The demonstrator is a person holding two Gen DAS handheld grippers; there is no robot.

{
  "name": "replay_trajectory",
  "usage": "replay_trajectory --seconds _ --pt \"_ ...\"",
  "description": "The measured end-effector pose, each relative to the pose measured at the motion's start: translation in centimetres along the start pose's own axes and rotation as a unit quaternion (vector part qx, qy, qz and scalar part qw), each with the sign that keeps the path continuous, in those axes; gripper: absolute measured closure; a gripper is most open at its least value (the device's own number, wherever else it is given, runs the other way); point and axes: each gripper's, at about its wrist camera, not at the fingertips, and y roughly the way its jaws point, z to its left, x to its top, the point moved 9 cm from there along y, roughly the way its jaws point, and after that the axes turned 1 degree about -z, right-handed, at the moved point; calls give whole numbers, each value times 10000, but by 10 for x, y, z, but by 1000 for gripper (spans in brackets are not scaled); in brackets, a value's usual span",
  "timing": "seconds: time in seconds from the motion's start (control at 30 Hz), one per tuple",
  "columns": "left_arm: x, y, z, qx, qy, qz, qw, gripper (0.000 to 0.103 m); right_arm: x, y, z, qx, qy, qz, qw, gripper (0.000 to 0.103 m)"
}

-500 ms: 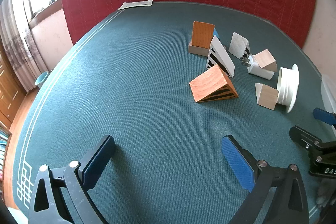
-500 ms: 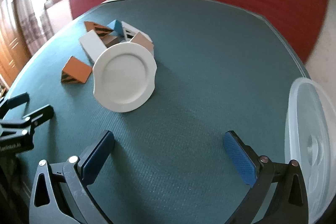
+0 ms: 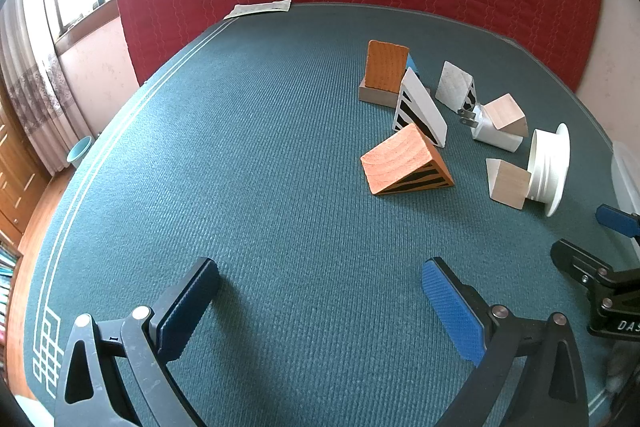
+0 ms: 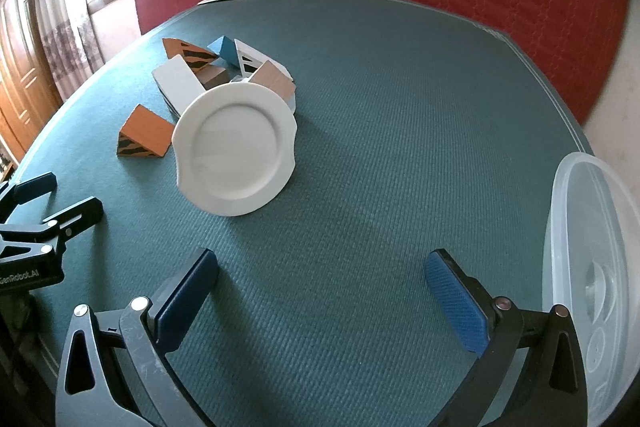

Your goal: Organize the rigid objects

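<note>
Wedges: two orange striped wedges (image 3: 406, 165), two white striped wedges (image 3: 418, 109), lying clustered on the green carpet (image 3: 260, 167).
Plain wood blocks (image 3: 506, 183): two.
Plate (image 4: 236, 151): one, standing on edge.
Left hand-held gripper (image 3: 320, 301): gaping wide, holding nothing.
Right hand-held gripper (image 4: 322, 293): likewise, beside clear lid (image 4: 592, 287).

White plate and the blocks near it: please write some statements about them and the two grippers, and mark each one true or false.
1. The white plate lies flat on the green table cover. False: it stands on its edge, leaning against the blocks behind it.
2. Both the left gripper and the right gripper are open and hold nothing. True.
3. The orange wedge block has black stripes on one side. True.
4. The clear plastic lid lies among the blocks. False: it lies apart, at the right edge of the right wrist view.
</note>
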Motion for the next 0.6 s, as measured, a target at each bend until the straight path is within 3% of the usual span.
replay_trajectory --seconds 0.6 --pt "2 3 1 -35 51 -2 10000 0 2 0 -1 19 14 15 10000 0"
